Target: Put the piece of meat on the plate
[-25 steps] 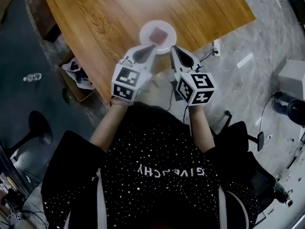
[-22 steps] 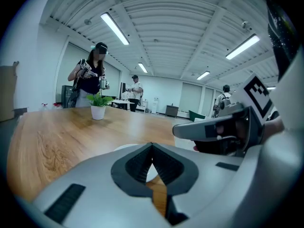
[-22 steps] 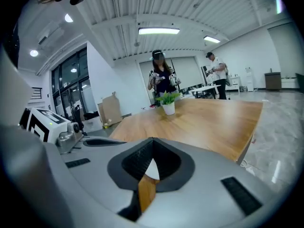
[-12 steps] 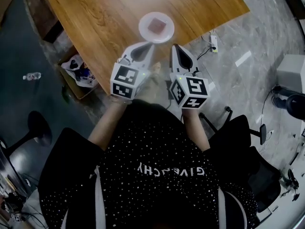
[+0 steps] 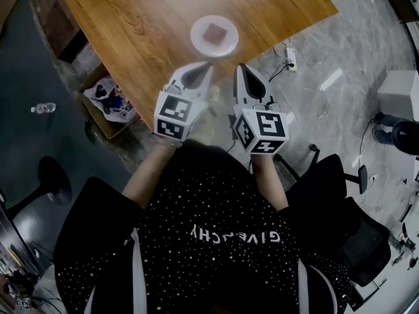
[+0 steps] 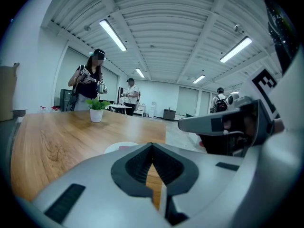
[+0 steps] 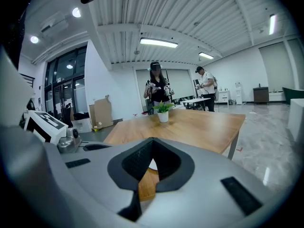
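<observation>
Our hands: the 2 marker cubes are covering them in the head view, so we are seeing only our forearms coming out of a dark speckled shirt.
Left tongs: we are holding them just off the near edge of the wooden table. In the left gripper view the 2 jaws are meeting at the tips, gripping nothing and touching nothing.
Right tongs: we are holding them beside the left tongs, pointing the same way. In the right gripper view the jaws are pressing together at the tips, with nothing held.
Behind the tips: only a wedge of wood is showing in each gripper view.
Plate: it is sitting on the table near its edge, just ahead of both tongs and apart from them. The tongs' own bodies are cutting it down to a pale sliver and a white scrap.
Piece of meat: it is lying on the middle of the plate as a reddish square. We are not making it out clearly in either gripper view.
Potted plant: it is standing farther along the table.
People: they are standing beyond the table, too small for us to tell what they are handling.
</observation>
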Demonstrator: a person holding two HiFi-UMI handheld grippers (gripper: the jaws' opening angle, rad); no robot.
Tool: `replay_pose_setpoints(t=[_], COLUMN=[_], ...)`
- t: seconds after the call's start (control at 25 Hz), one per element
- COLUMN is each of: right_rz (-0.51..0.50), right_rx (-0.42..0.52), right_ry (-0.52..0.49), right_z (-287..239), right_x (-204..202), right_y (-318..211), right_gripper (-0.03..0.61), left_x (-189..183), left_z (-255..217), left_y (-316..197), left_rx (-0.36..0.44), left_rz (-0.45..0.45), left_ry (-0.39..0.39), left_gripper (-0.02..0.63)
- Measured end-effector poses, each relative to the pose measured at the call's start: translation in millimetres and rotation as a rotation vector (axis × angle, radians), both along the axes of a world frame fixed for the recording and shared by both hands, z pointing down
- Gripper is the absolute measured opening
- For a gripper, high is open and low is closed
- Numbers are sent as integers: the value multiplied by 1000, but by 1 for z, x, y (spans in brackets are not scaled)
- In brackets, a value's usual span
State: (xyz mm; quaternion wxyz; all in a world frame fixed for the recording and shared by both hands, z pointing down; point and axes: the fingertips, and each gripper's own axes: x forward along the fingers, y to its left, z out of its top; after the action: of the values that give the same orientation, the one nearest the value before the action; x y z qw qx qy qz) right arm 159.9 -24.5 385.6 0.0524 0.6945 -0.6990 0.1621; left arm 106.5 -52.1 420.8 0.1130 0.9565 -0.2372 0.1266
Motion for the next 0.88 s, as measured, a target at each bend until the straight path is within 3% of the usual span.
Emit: replay_pose_setpoints(t=[0.88], right_rz=[2], right_rx=[7], right_ry=[45], right_z=[-10], right_x=[-23], right_y=[12], right_gripper=[11], left_x=[-23], left_z=[0], left_y=[11], left_rx=[2], left_rz=[16], left_ry=[7], left_gripper=[6])
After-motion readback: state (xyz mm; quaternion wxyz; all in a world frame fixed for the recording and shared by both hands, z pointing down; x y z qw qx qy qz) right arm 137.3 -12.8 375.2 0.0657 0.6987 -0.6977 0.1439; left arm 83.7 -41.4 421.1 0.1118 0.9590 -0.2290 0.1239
